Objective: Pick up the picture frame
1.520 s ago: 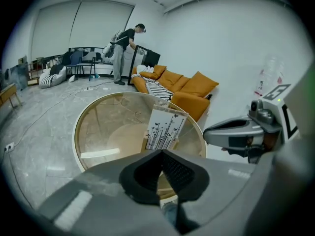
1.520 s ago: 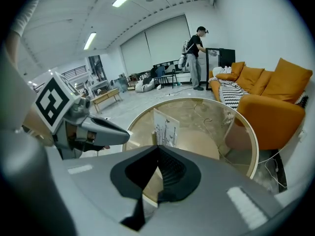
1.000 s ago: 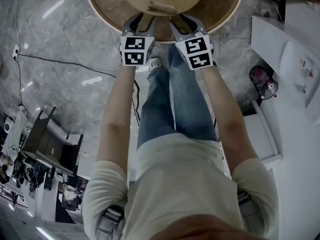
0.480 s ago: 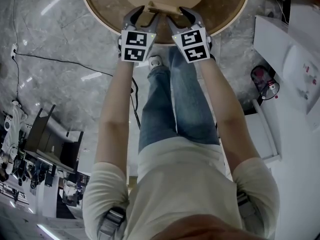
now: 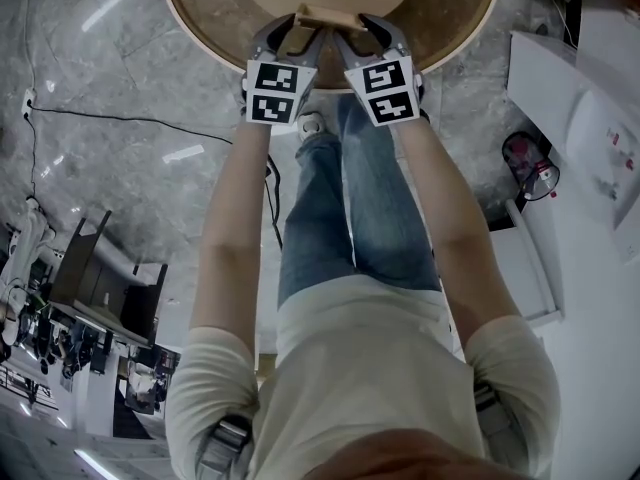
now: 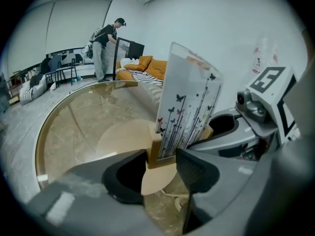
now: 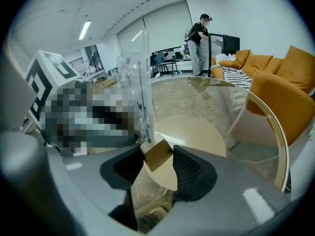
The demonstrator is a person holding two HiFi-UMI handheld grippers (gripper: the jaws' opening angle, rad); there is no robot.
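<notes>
- Left tool (image 5: 290, 32): it reaches in from about 11 o'clock, pointing down at a slant. Its jaws have just been closing a little and stand released, with one end of the wooden foot between them. I see no pad clearly pressing on it.
- Right tool (image 5: 364, 30): it comes in from about 1 o'clock at the same slant. Its jaws have also just been closing a little, with the other end of the foot between the pads, close alongside but not yet clamped.
- Picture frame (image 6: 189, 100): it stands upright at 12 o'clock, close to the near rim of the bench (image 5: 466, 30). It is a clear panel printed with butterflies and stems, set in a wooden foot, and it rests on the glass, not lifted.
- The step in hand, as I judge it, is the squeeze before the lift. Both tools should close evenly on the wood (never on the clear panel, which would likely slip or mark).
- The panel looks tall for its foot, so it may tip. Raise both hands together and level, straight up off the glass.
- Farther off, at 12 o'clock in the left gripper view, are an orange sofa (image 6: 147, 65) and a standing person (image 6: 105, 43), well apart from the work.
</notes>
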